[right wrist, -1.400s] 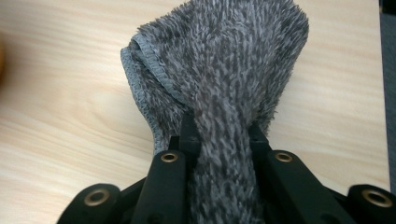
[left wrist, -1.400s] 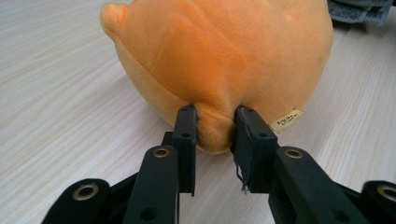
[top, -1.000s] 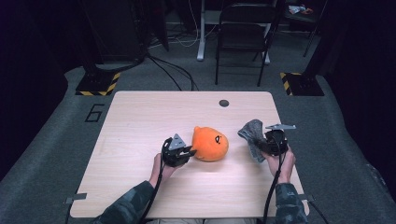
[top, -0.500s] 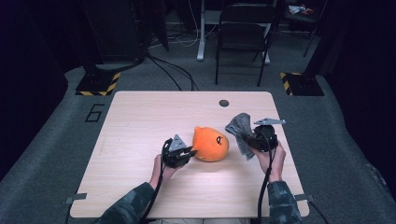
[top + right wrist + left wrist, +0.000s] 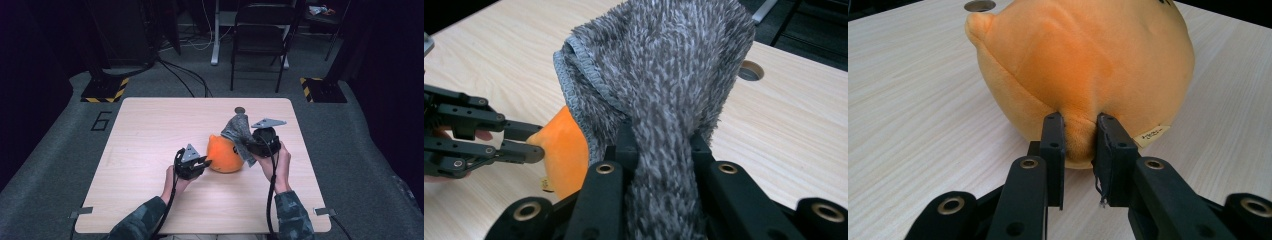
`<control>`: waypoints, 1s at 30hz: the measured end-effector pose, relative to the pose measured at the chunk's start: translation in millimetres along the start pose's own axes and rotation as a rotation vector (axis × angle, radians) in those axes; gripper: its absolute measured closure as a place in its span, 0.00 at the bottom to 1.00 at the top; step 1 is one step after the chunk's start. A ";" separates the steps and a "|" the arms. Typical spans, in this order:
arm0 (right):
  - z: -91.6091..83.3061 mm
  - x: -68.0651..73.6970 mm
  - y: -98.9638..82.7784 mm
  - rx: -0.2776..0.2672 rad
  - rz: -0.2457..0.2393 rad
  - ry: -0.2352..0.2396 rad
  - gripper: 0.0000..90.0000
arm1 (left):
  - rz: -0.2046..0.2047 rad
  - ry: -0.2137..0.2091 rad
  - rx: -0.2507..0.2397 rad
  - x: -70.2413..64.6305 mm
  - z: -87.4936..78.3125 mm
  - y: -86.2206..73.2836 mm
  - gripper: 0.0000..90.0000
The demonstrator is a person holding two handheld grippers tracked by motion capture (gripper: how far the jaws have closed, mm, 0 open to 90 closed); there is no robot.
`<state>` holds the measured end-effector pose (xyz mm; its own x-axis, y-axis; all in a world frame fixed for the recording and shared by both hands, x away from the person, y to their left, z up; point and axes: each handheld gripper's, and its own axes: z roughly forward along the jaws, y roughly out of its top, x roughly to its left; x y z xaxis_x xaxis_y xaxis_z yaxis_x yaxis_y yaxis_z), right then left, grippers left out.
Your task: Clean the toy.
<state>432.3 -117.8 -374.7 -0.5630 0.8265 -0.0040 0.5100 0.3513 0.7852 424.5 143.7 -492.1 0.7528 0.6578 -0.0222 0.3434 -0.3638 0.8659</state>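
Note:
An orange plush toy (image 5: 223, 154) lies on the wooden table (image 5: 150, 130) near its middle. My left gripper (image 5: 202, 164) is shut on a pinch of the orange plush toy (image 5: 1083, 65) at its left side; the black jaws squeeze a fold of fabric beside a small white label (image 5: 1151, 135). My right gripper (image 5: 248, 146) is shut on a grey fluffy cloth (image 5: 237, 130) and holds it up over the toy's right side. The grey cloth (image 5: 664, 85) hangs over the jaws and hides most of the orange plush toy (image 5: 566, 150). The left gripper (image 5: 536, 142) shows at the left there.
A round cable hole (image 5: 240, 110) is set in the table's far edge. A black chair (image 5: 260, 35) and cables stand on the grey floor beyond. Bare tabletop lies to the left and at the front.
My right gripper has carried the grey cloth up and leftward, from beside the toy to above its right side. The left gripper and the toy have stayed in place.

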 end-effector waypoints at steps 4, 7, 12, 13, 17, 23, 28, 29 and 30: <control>8.0 8.5 3.9 0.016 -0.014 0.019 0.84 | -0.008 -0.004 -0.005 0.4 0.2 -0.1 0.84; 14.3 13.5 6.5 0.027 -0.028 0.039 0.84 | -0.009 -0.003 -0.012 0.1 0.5 0.2 0.84; 21.3 30.4 10.1 0.038 -0.070 0.069 0.84 | 0.009 -0.012 -0.016 -2.4 -0.5 2.9 0.84; 21.2 33.9 10.4 0.033 -0.070 0.072 0.84 | 0.008 -0.013 -0.025 -5.2 -0.1 3.5 0.84; 24.7 42.1 13.2 0.043 -0.089 0.067 0.84 | 0.007 -0.010 -0.054 -7.8 1.5 5.2 0.85; 40.6 46.5 8.4 0.081 -0.090 0.052 0.84 | 0.037 -0.024 -0.075 -15.2 0.6 7.9 0.87; 54.3 49.2 2.8 0.114 -0.125 0.027 0.84 | 0.055 -0.024 -0.084 -19.8 0.7 7.5 0.88; 56.1 50.0 1.1 0.124 -0.135 0.017 0.84 | 0.057 -0.025 -0.078 -19.7 0.7 7.3 0.88; 58.3 50.2 -0.4 0.125 -0.143 0.010 0.84 | 0.049 -0.028 -0.071 -19.8 1.0 6.5 0.88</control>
<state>441.7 -50.8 -411.3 -0.6414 0.7602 -0.1035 0.5011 0.5173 0.6938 412.4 127.7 -486.5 0.7837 0.6211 0.0079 0.2655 -0.3465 0.8997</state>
